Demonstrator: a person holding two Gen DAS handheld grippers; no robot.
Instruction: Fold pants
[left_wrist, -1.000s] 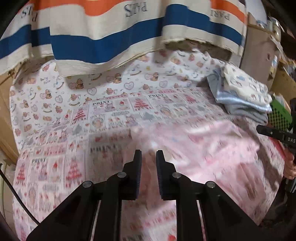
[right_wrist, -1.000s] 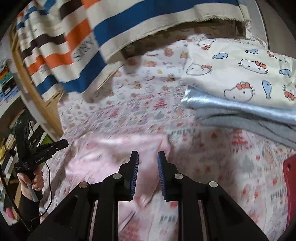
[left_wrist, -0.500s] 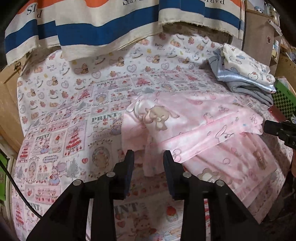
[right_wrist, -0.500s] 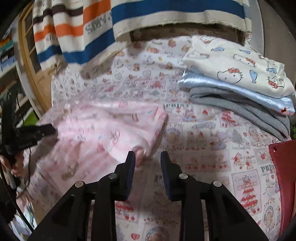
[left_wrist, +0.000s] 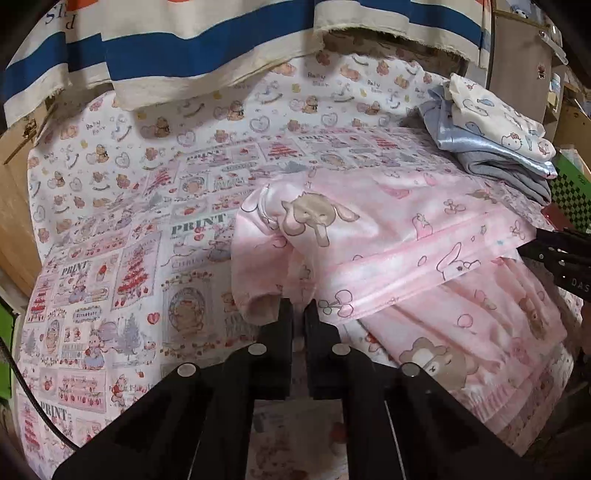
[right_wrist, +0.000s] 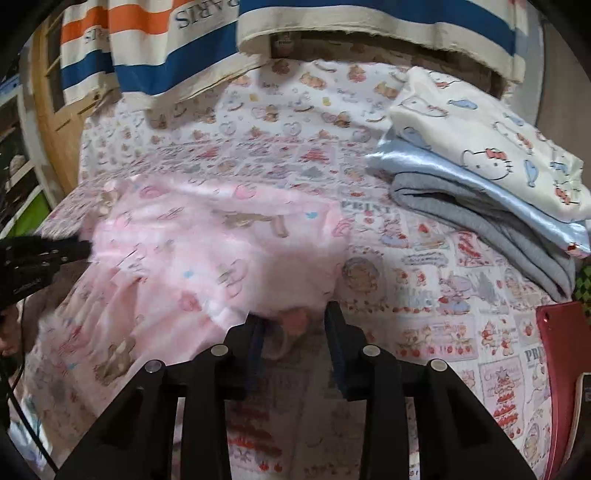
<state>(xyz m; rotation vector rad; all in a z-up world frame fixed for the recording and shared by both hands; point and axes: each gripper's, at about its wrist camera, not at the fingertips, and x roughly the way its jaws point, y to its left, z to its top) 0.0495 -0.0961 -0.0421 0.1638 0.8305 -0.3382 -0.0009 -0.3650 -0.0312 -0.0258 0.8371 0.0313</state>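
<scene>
The pink pants (left_wrist: 399, 236) are lying partly folded on the printed sheet (left_wrist: 110, 258), their long axis running from about 10 o'clock to 4 o'clock in the left wrist view. The left gripper (left_wrist: 299, 314) is sitting at 6 o'clock of the nearest pant cuff (left_wrist: 258, 310); its jaws have just been closing and are now pressed nearly together, though whether cloth is pinched between them cannot be told. The right gripper (right_wrist: 295, 325) is standing partly spread with a pink fold lying between its fingers, apparently unpinched. A stack of folded garments (right_wrist: 491, 184) is lying at 2 o'clock, well apart. Judgement: both tools are working at opposite ends of the garment.
</scene>
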